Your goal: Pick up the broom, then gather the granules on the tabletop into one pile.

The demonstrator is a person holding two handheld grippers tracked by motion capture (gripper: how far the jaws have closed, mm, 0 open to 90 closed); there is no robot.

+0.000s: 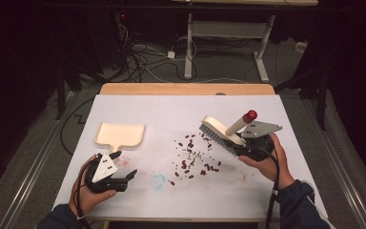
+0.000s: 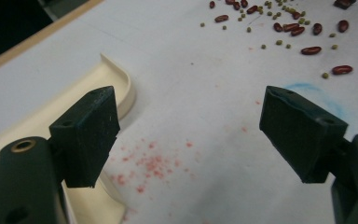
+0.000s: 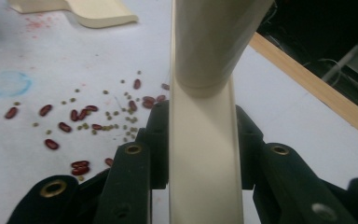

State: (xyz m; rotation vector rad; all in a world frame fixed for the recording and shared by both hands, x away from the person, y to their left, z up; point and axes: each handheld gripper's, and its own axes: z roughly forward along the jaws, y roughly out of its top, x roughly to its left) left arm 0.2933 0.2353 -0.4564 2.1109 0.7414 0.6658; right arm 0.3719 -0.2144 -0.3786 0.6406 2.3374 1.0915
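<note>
A cream dustpan point(image 1: 120, 135) lies flat at the table's left, its short handle pointing toward me. My left gripper point(image 1: 127, 163) hovers just in front of that handle, open, with nothing between its jaws; in the left gripper view point(image 2: 191, 135) the dustpan's rim point(image 2: 121, 88) sits beside the left jaw. My right gripper point(image 1: 248, 145) is shut on a cream brush point(image 1: 219, 133) with grey bristles and a red-tipped handle point(image 1: 250, 115). It holds the brush tilted at the right of scattered red and green beans point(image 1: 193, 160). The right gripper view shows the jaws clamping the brush body point(image 3: 205, 140), with beans point(image 3: 88, 116) beyond.
A white sheet point(image 1: 267, 186) covers the table, with a wooden edge point(image 1: 186, 88) at the far side. A faint blue ring point(image 1: 158, 182) and pink smudges point(image 2: 151, 163) mark the sheet. Cables and a desk frame point(image 1: 228, 43) stand on the floor beyond.
</note>
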